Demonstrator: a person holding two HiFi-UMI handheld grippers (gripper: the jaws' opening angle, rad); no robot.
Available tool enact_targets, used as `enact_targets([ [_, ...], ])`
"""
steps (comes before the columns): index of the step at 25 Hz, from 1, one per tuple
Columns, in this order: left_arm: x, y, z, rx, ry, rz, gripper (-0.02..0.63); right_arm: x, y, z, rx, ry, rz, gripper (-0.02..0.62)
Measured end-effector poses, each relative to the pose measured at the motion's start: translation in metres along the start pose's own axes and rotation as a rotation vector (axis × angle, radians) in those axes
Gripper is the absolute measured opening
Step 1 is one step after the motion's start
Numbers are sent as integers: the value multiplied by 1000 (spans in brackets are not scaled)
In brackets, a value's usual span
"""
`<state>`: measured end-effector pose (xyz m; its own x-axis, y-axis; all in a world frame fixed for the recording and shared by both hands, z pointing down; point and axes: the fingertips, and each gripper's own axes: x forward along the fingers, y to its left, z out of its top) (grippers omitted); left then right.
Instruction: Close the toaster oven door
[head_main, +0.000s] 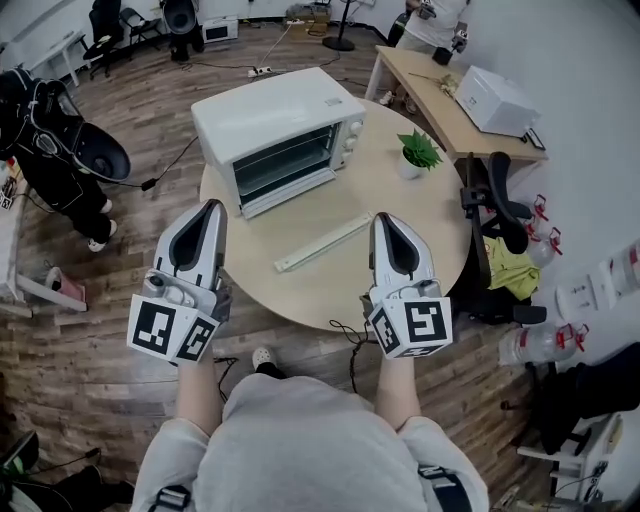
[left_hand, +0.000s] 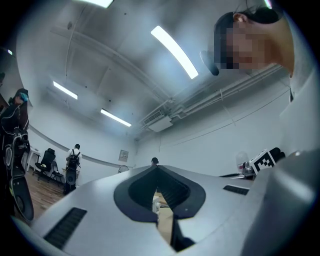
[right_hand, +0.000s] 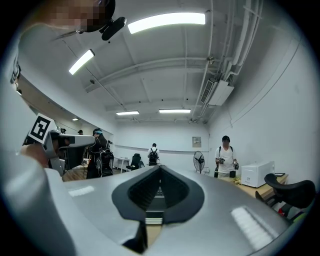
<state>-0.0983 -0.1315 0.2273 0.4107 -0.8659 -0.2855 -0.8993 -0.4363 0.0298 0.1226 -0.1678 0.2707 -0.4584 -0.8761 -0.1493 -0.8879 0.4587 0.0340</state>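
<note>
Toaster oven (head_main: 280, 115) sits at far side of round counter (head_main: 320, 290); door (head_main: 285, 168) looks dropped open toward person. Left tongs (head_main: 212, 206) and right tongs (head_main: 384, 218) clenched, empty, well short of it. Risks: a hard shove slides the oven; the reach clips the flat strip (head_main: 322, 243).

No words, numbers or brand names can be read anywhere. The only print is black-and-white square patterns on the left cube (head_main: 172, 330) and the right cube (head_main: 412, 328), at lower frame.
</note>
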Motion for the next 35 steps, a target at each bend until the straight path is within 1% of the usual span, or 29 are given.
enact_targets([
  [9, 30, 46, -17, -35, 13, -56, 8, 43, 7, -15, 1, 27, -55, 11],
  [14, 46, 65, -26, -54, 26, -89, 8, 62, 10, -34, 23, 70, -84, 11],
  [20, 59, 78, -47, -90, 61, -122, 8, 70, 13, -72, 58, 156, -112, 11],
  [27, 69, 79, -76, -132, 114, -154, 8, 68, 17, -126, 118, 276, -125, 11],
  [35, 73, 79, -101, -159, 172, -157, 8, 61, 22, -180, 183, 395, -122, 11],
])
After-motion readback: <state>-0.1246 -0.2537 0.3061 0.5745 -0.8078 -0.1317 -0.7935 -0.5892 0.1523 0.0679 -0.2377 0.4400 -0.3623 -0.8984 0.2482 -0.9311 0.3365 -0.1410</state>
